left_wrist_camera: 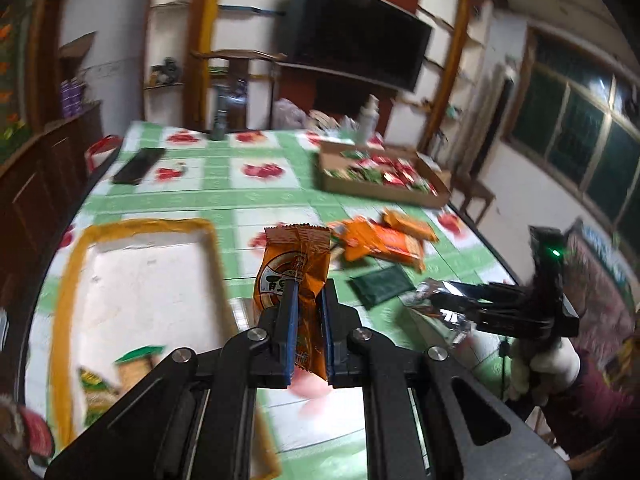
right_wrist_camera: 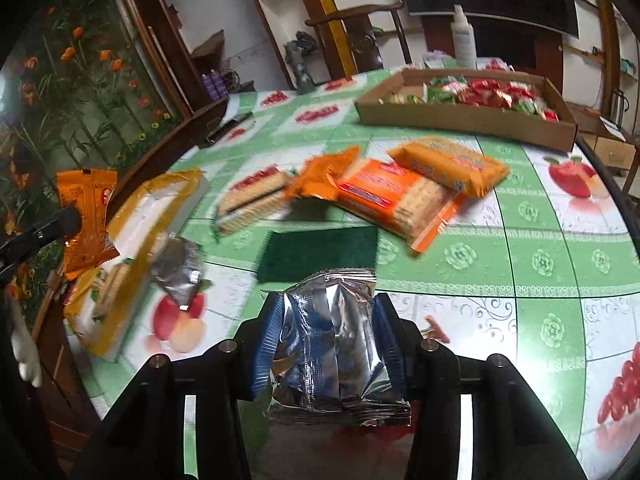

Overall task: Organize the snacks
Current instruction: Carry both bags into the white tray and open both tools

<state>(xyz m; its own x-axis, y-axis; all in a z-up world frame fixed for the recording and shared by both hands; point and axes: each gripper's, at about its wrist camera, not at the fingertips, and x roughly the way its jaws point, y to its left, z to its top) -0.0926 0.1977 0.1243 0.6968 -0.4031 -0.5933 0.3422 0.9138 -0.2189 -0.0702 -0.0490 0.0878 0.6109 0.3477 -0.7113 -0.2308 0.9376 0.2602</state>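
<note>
My left gripper [left_wrist_camera: 308, 296] is shut on an orange snack packet [left_wrist_camera: 296, 264], held upright above the table beside a white tray with a yellow rim [left_wrist_camera: 72, 264]. The same packet [right_wrist_camera: 86, 216] shows at the left of the right wrist view. My right gripper [right_wrist_camera: 326, 320] is shut on a silver foil packet [right_wrist_camera: 332, 344], held above the table; it also shows in the left wrist view [left_wrist_camera: 434, 300]. Orange cracker packs [right_wrist_camera: 404, 196] and a dark green packet [right_wrist_camera: 320, 250] lie mid-table. A second silver packet [right_wrist_camera: 178, 272] lies by the tray [right_wrist_camera: 132, 220].
A cardboard box [right_wrist_camera: 460, 118] with red and green snacks stands at the far side. A white bottle [right_wrist_camera: 463, 40] and a grey bottle [left_wrist_camera: 219, 120] stand at the back. A black object [left_wrist_camera: 138, 165] lies far left. A green-labelled pack [left_wrist_camera: 108, 380] lies in the tray.
</note>
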